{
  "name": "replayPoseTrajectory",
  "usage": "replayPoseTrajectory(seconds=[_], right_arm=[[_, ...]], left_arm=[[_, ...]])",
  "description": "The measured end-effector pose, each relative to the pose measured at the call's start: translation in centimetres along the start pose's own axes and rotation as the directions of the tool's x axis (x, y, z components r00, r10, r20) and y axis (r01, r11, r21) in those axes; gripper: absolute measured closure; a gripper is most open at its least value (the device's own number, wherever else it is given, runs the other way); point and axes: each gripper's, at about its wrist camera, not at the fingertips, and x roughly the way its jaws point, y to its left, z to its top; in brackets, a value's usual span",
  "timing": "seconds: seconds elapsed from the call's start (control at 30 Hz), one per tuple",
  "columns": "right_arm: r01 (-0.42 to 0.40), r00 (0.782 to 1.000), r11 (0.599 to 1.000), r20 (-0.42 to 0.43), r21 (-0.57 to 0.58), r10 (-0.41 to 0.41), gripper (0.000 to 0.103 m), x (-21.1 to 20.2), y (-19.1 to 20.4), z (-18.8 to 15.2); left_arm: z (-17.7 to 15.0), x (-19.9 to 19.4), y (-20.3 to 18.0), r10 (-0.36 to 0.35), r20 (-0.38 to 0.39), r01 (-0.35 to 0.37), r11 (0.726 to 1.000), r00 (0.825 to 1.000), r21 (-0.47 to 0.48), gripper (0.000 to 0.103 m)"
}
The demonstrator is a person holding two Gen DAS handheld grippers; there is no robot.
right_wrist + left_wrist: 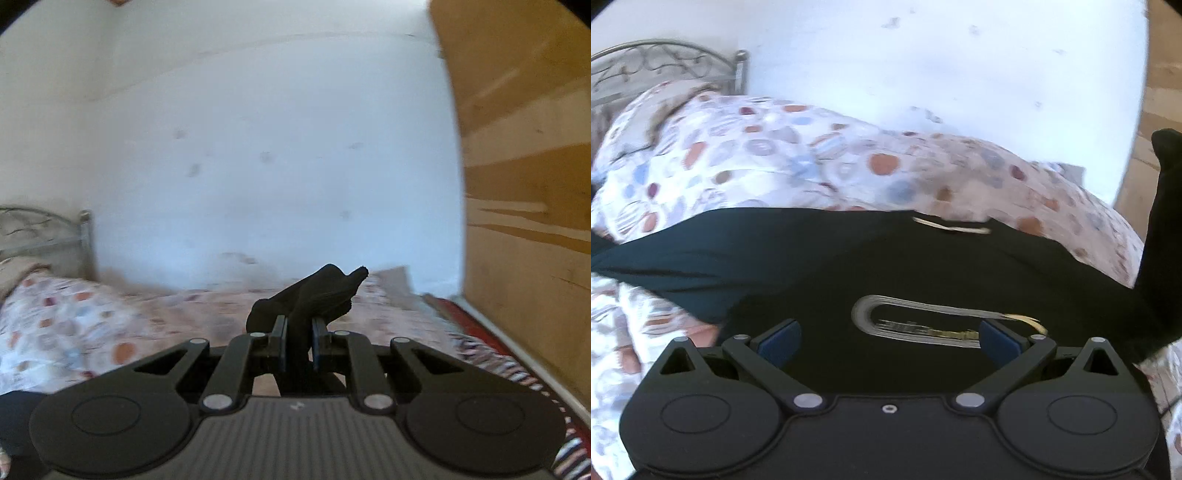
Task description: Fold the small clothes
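Observation:
A black T-shirt (820,258) with a white printed logo lies spread on the patterned bedspread (768,155) in the left wrist view. My left gripper (888,336) hovers just above the print, jaws wide apart with only flat cloth below them. At the right edge of that view a black strip of the shirt (1160,229) rises steeply off the bed. In the right wrist view my right gripper (298,341) is shut on a bunched fold of the black T-shirt (314,295), lifted above the bed and pointing nearly level at the wall.
A white wall (258,166) runs behind the bed. A metal headboard (665,70) stands at the left. A wooden wardrobe (524,184) stands at the right, with a red striped rug (491,354) along its base.

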Motion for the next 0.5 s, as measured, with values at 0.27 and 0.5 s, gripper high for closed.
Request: replayPoseTrajectory(seconds=[0.27, 0.5], right_arm=[[-0.069, 0.997, 0.972, 0.005, -0.225, 0.072, 0.089, -0.5, 15.1, -5.9], [-0.125, 0.991, 0.900, -0.087, -0.418, 0.098, 0.089, -1.8, 23.9, -15.0]], left_arm=[[-0.4, -1.1, 6.7, 0.098, 0.002, -0.098, 0.990, 0.995, -0.097, 0.001], [-1.6, -2.0, 10.3, 0.159, -0.023, -0.161, 0.978, 0.987, -0.131, 0.001]])
